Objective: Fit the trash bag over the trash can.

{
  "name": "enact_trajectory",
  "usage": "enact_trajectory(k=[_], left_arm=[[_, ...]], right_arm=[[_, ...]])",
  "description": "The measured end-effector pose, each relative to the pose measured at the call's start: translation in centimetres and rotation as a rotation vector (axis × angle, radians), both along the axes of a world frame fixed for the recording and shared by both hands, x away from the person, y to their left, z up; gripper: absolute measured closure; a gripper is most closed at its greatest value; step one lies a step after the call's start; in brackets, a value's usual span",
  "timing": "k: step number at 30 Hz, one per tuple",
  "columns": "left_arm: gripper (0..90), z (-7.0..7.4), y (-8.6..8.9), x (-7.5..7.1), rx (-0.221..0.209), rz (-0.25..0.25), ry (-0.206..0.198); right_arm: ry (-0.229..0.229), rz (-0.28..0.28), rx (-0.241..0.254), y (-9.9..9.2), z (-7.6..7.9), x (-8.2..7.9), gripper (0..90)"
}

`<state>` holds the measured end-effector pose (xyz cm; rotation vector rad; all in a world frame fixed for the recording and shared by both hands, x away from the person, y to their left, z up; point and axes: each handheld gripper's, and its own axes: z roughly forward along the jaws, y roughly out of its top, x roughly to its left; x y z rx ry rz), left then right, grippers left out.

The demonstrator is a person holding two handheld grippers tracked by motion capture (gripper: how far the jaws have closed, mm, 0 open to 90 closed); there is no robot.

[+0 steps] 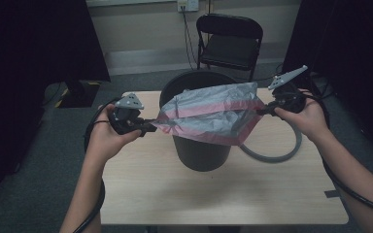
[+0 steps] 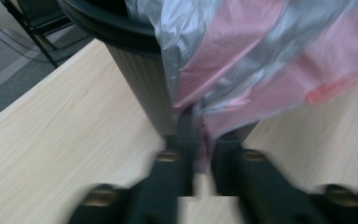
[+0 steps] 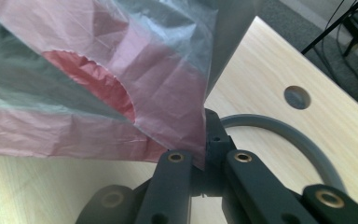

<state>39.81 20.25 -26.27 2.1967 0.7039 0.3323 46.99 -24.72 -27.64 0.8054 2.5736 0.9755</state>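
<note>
A grey and pink plastic bin bag (image 1: 209,114) is stretched level over the mouth of a black waste bin (image 1: 201,153) that stands on the table. My left gripper (image 1: 151,128) holds the bag's left corner, with film pinched between its narrow-set jaws in the left gripper view (image 2: 200,140). The bag (image 2: 242,56) hangs in front of the bin's ribbed wall (image 2: 140,74). My right gripper (image 1: 262,111) is shut on the bag's right edge. Its own view shows the film (image 3: 98,93) caught at the jaw tips (image 3: 205,144).
The light wooden table (image 1: 199,194) has a cable hole (image 3: 297,97) near its right side. A grey hose (image 1: 281,155) loops on the table right of the bin. A black folding chair (image 1: 230,41) stands beyond the table's far edge.
</note>
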Motion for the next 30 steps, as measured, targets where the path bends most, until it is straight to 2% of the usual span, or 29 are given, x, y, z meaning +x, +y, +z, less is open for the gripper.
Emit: enact_trajectory(k=[3, 9, 11, 13, 17, 20, 22, 26, 30], left_arm=[[50.8, 0.1, 0.6, 0.0, -0.059, -0.019, 0.032], [34.8, 0.6, 1.5, -0.4, -0.125, -0.04, 0.055], [32.5, 0.5, 1.5, -0.4, -0.104, -0.033, 0.051], [29.8, 0.7, 1.1, -0.3, -0.101, -0.021, 0.063], [24.4, 1.5, 0.2, 0.1, -0.102, -0.03, 0.009], [22.3, 2.0, -0.6, 0.4, -0.096, -0.044, 0.004], [22.3, 2.3, -1.2, 0.5, -0.067, -0.046, -0.01], [22.3, 2.7, -1.8, 0.3, -0.067, -0.052, -0.011], [24.0, 2.8, -1.3, 0.4, -0.064, -0.022, -0.001]], right_arm=[[-0.007, 0.001, -0.007, -0.3, 0.8, -0.2, 90.0], [-0.018, 0.014, -0.007, -0.1, 1.5, -0.2, 90.0], [-0.019, 0.013, -0.003, 0.0, 1.6, -0.2, 89.9], [-0.018, 0.015, 0.002, 0.2, 1.8, -0.1, 89.9], [-0.017, 0.024, -0.003, 0.6, 2.2, -0.2, 89.9], [-0.019, 0.031, -0.002, 0.8, 2.6, -0.3, 89.7], [-0.023, 0.038, -0.003, 1.0, 2.9, -0.4, 89.7], [-0.026, 0.045, -0.005, 1.1, 3.3, -0.6, 89.5], [-0.023, 0.05, -0.003, 0.9, 3.3, -0.8, 89.3]])
